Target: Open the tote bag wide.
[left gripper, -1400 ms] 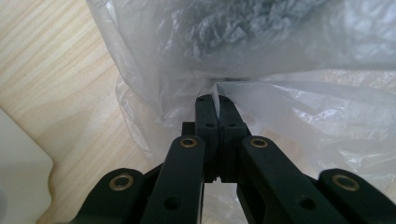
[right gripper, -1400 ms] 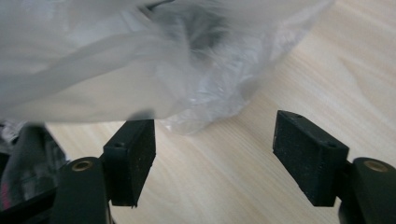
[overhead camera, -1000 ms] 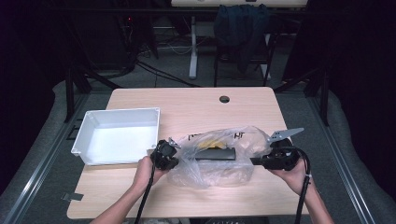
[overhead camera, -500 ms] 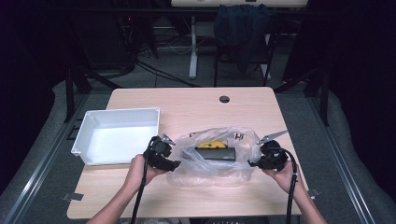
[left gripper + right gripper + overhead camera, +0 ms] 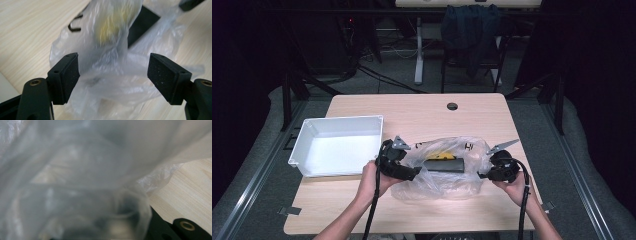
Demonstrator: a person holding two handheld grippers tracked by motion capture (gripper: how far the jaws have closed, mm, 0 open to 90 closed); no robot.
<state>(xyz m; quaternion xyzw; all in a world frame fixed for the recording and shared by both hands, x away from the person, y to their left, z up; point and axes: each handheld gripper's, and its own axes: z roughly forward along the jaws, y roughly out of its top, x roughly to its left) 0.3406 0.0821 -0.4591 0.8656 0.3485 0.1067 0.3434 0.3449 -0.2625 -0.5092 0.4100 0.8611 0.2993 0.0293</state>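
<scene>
A clear plastic bag (image 5: 447, 182) lies crumpled on the wooden table (image 5: 422, 107). Inside it are a flat black box (image 5: 444, 164) and something yellow (image 5: 438, 156). My left gripper (image 5: 408, 172) is at the bag's left end. It stands open with loose film of the bag (image 5: 112, 75) between its pads (image 5: 67, 76). My right gripper (image 5: 488, 172) is at the bag's right end. In the right gripper view the film (image 5: 75, 182) drapes over the lens and bunches where the jaws meet, so they appear shut on it.
A white rectangular tray (image 5: 302, 145) sits at the table's left, just beyond my left hand. A round cable hole (image 5: 452, 106) lies at the far middle. A chair with a dark garment (image 5: 472, 30) stands behind the table.
Both hands have moved inward toward each other. The bag, stretched wide a second ago, has gone slack and bunched up between the grippers.
</scene>
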